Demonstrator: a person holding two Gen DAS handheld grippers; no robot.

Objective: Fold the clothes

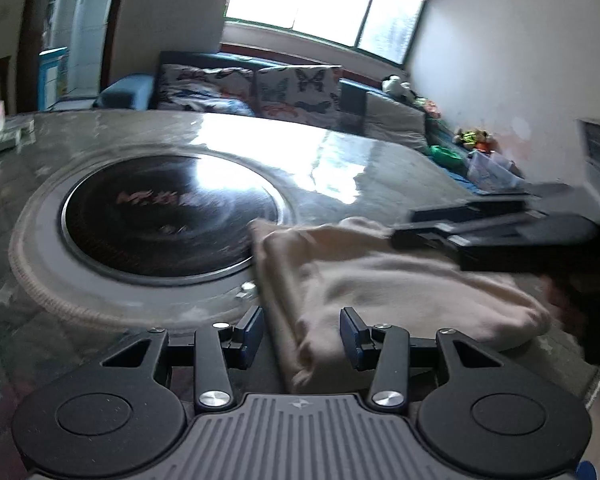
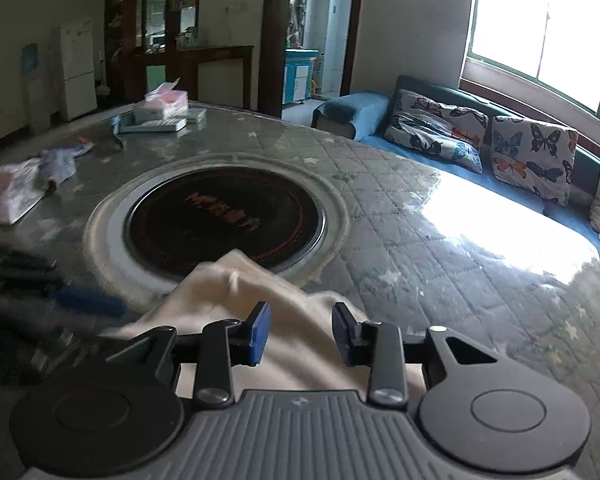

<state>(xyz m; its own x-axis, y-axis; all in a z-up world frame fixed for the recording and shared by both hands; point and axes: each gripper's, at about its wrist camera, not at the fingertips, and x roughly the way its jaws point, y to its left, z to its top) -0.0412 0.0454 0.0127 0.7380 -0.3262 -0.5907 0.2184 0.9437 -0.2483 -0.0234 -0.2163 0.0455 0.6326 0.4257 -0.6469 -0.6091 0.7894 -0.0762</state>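
A cream cloth lies folded on the round table, its left edge beside the black inset hob. My left gripper is open, its jaws apart on either side of the cloth's near left edge, just above it. My right gripper is open over the same cream cloth, whose far corner is raised in a peak. The right gripper also shows in the left wrist view, blurred, above the cloth's right side. The left gripper shows blurred at the left of the right wrist view.
A black round hob with a pale ring sits in the middle of the quilted, plastic-covered table. A tissue box, a remote and bags lie at the far side. A sofa with butterfly cushions stands under the window.
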